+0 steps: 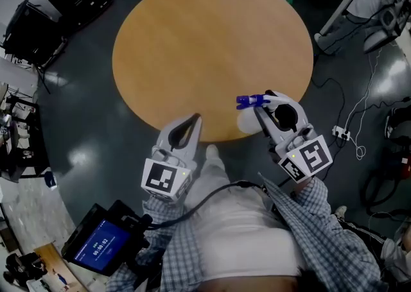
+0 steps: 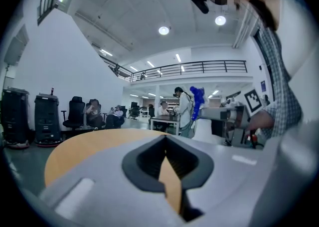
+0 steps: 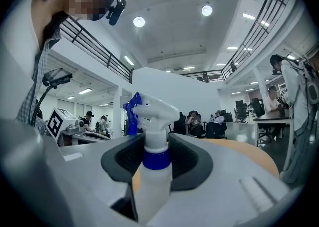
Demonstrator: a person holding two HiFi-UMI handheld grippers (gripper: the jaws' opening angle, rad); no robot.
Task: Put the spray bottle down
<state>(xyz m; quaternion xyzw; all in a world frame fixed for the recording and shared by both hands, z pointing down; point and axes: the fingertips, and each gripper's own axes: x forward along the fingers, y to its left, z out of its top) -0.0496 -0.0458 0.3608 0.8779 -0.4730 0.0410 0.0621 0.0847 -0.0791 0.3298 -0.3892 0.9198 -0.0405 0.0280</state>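
Gripping spray bottle (image 3: 152,171), right gripper (image 1: 263,104) overhangs table (image 1: 205,47) edge.

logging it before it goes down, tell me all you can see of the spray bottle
The spray bottle has a white plastic-looking body, a blue collar and a white head with a blue nozzle. It is upright in the right gripper, whose jaws grip it near the neck, over the near edge of the round wooden table. Whether its base touches the tabletop is not visible.
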